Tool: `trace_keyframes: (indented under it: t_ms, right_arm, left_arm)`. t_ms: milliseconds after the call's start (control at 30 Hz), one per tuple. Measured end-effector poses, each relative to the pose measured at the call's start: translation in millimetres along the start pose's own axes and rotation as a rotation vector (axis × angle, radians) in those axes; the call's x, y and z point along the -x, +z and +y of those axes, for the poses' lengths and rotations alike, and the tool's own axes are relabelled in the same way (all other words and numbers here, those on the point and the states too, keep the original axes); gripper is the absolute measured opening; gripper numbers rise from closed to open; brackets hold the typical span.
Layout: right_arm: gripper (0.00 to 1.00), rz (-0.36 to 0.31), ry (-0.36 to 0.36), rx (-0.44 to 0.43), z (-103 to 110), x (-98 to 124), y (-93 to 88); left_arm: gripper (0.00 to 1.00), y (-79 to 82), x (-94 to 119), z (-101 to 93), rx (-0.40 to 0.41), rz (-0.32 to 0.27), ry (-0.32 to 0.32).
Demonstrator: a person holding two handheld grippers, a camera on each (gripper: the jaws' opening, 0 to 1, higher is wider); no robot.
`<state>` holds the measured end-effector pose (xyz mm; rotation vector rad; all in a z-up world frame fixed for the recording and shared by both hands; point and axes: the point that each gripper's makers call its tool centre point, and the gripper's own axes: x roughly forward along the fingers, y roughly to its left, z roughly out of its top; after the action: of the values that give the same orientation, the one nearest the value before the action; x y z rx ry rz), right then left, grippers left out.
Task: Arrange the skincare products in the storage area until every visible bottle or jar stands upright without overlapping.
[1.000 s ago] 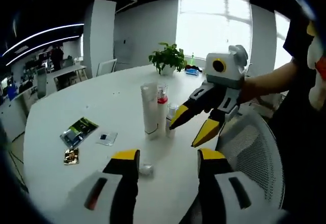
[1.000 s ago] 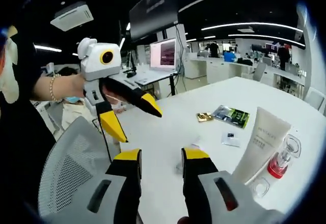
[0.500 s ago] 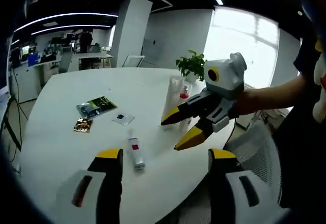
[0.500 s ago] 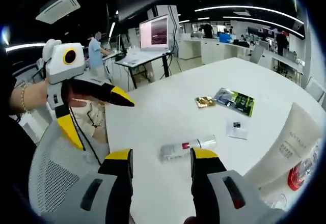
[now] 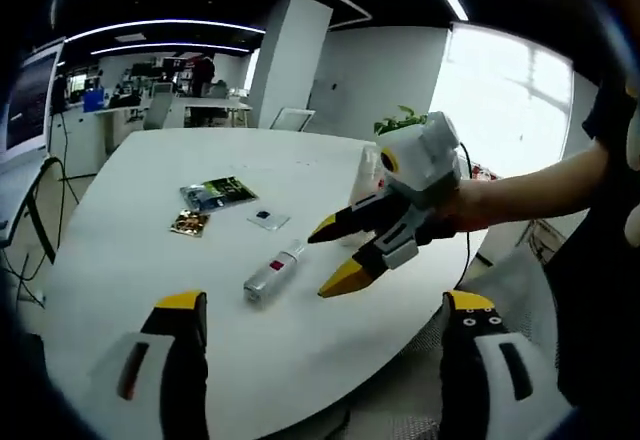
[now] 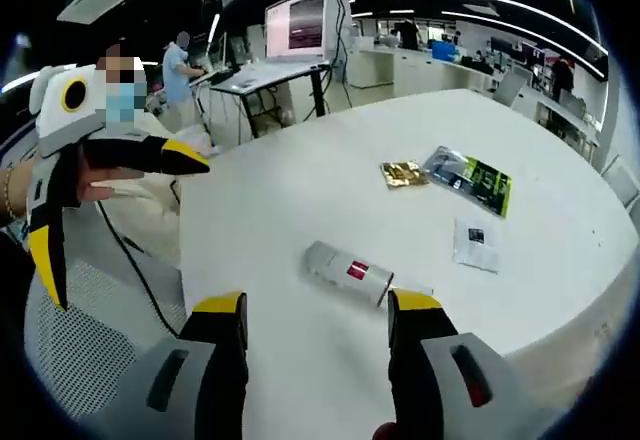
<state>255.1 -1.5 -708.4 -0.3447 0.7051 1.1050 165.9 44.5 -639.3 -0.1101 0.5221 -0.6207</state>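
A small silver bottle (image 6: pixel 350 271) with a red label is being seen lying on its side at the centre of the right gripper view, just ahead of the right hand-held gripper (image 6: pixel 318 307), whose jaws are being held apart around nothing. In the left gripper view the left hand-held gripper (image 5: pixel 325 307) is likewise being held wide open and empty. The bottle is being judged light, rigid and smooth, apt to roll; its mid-body is being favoured for a grip. The white worktop (image 6: pixel 300 185) is being shown glossy, with sachets (image 6: pixel 470 180) in the upper right, in an open office.
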Motion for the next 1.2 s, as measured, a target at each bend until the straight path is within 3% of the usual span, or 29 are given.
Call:
trace_keyframes:
  t_ms: [200, 667, 933, 1200]
  right_arm:
    - [0.59, 0.007, -0.002, -0.001, -2, 2, -3.4]
    - [0.65, -0.015, 0.003, 0.01, -3, 26, -22.5]
    - [0.65, -0.008, -0.012, -0.003, -5, 44, -41.5]
    - [0.67, -0.031, 0.02, -0.015, 1, 64, -56.1]
  left_arm:
    - [0.99, -12.9, -10, 12.4, -0.085, 0.084, -0.011]
    - [0.99, -2.0, -54, 30.7, -0.246, 0.171, -0.102]
    - [0.93, -3.3, -84, 40.9, -0.315, 0.245, -0.149]
    - [0.89, -5.9, -115, 43.2, -0.352, 0.307, -0.177]
